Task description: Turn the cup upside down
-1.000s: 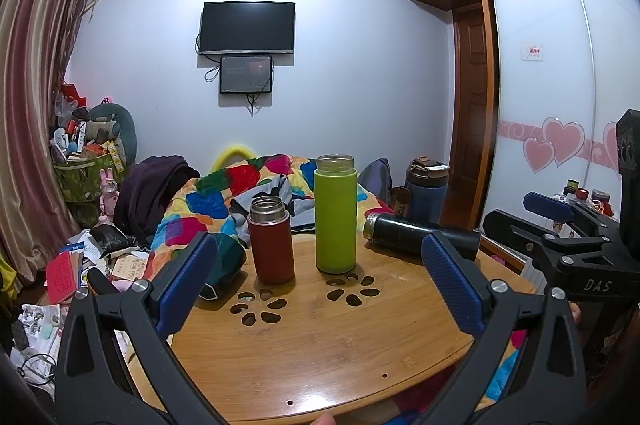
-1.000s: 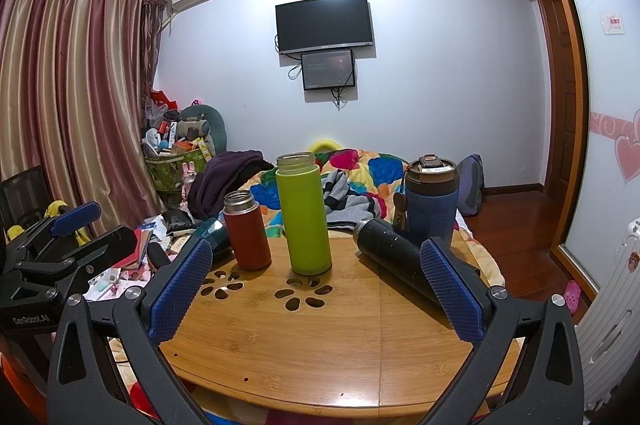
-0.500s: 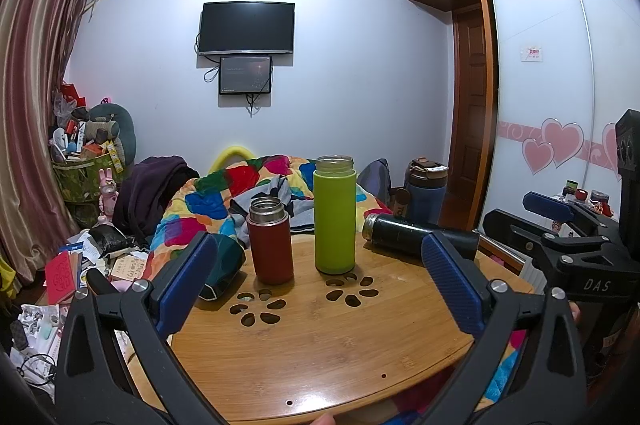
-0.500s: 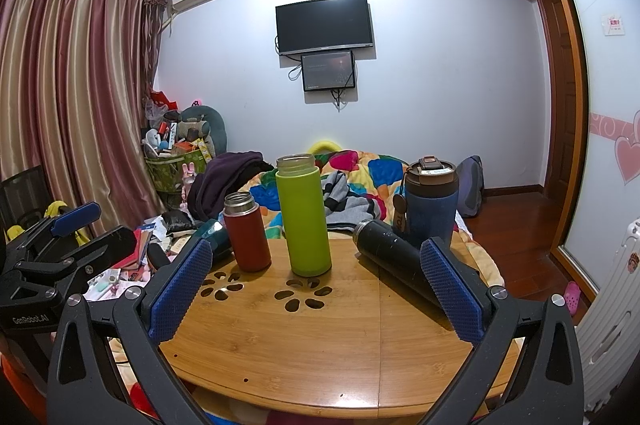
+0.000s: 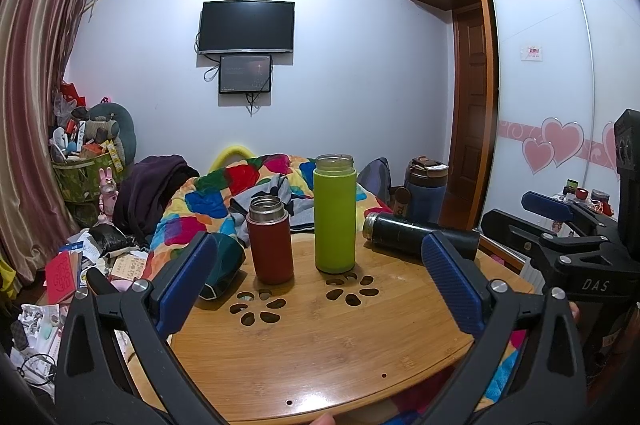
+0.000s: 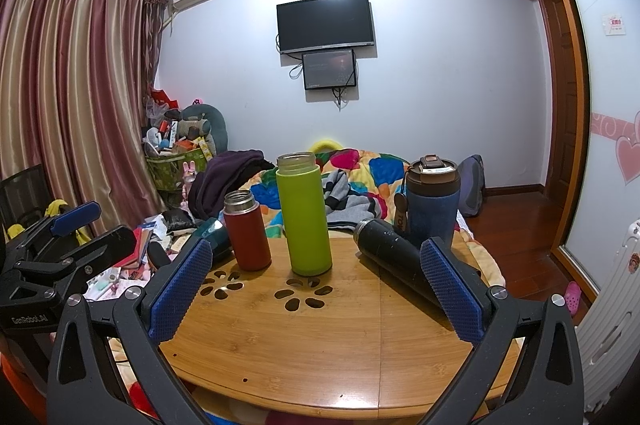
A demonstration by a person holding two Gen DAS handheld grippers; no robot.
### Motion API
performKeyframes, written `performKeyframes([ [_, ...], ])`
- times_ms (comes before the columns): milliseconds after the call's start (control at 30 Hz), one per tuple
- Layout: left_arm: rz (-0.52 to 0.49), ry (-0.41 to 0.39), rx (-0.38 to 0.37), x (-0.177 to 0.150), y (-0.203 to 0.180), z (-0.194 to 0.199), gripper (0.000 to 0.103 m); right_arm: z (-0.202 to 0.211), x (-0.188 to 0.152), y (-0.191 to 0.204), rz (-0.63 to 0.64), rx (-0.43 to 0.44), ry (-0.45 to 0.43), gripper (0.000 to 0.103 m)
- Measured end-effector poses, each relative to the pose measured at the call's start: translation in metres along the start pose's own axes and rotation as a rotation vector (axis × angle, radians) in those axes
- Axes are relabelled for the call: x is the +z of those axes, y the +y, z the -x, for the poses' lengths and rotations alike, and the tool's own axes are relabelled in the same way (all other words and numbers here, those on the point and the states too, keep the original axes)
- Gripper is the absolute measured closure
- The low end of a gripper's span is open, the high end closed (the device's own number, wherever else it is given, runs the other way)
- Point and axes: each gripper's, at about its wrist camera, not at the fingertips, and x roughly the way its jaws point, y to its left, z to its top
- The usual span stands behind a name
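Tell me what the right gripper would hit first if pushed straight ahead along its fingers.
Probably the green bottle: it stands upright nearly centred between the open fingers of the right gripper, with bare wooden table before it. Depth is uncertain.

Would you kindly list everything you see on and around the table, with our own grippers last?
table: 1, bamboo, round, centre
red flask: 1, upright, lidless, table's rear left
green flask: 1, upright, lidless, table's rear centre
black flask: 1, lying on its side, table's right
blue tumbler: 1, brown lid, behind black flask
teal item: 1, table's left edge
quilt: 1, multicoloured, behind
left gripper: jaws open, empty
right gripper: jaws open, empty
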Motion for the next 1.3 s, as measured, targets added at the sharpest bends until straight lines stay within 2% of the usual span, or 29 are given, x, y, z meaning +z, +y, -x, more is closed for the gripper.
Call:
performKeyframes([
  [333, -0.011, 0.013, -0.011, -0.001, 0.007, -0.013, 0.0, -0.016, -0.001, -0.006, -0.012, 0.001, 0.026, 0.0],
  [467, 0.016, 0.039, -0.1, -0.003, 0.021, -0.027, 0.0, -0.029, -0.005, -0.012, -0.022, -0.002, 0.051, 0.0],
  [533, 0.028, 0.049, -0.118, -0.003, 0.031, -0.035, 0.0, -0.037, -0.009, -0.016, -0.031, -0.003, 0.067, 0.0],
  [633, 0.037, 0.105, -0.055, -0.005, 0.048, -0.06, 0.0, -0.048, -0.015, -0.022, -0.05, -0.008, 0.096, 0.0],
  [667, 0.038, 0.147, -0.011, -0.006, 0.058, -0.076, 0.0, -0.052, -0.017, -0.025, -0.061, -0.008, 0.108, 0.0],
  [800, 0.046, 0.275, 0.087, -0.018, 0.089, -0.128, 0.0, -0.063, -0.024, -0.033, -0.084, -0.016, 0.138, 0.0],
  [933, 0.057, 0.37, 0.132, -0.033, 0.116, -0.174, 0.0, -0.071, -0.029, -0.038, -0.091, -0.03, 0.16, 0.0],
  [1067, 0.047, 0.425, 0.147, -0.041, 0.136, -0.208, 0.0, -0.077, -0.034, -0.043, -0.11, -0.028, 0.182, 0.0],
  [1100, 0.054, 0.447, 0.134, -0.043, 0.142, -0.218, 0.001, -0.078, -0.035, -0.043, -0.112, -0.026, 0.185, 0.0],
  [1167, 0.073, 0.483, 0.118, -0.047, 0.149, -0.231, 0.011, -0.079, -0.036, -0.042, -0.11, -0.028, 0.191, 0.0],
  [1200, 0.077, 0.502, 0.114, -0.05, 0.153, -0.237, 0.02, -0.079, -0.037, -0.042, -0.108, -0.03, 0.192, 0.0],
  [1267, 0.084, 0.525, 0.098, -0.054, 0.157, -0.244, 0.023, -0.08, -0.037, -0.041, -0.11, -0.028, 0.196, 0.0],
  [1300, 0.094, 0.529, 0.081, -0.056, 0.158, -0.248, 0.028, -0.08, -0.037, -0.041, -0.111, -0.026, 0.198, 0.0],
])
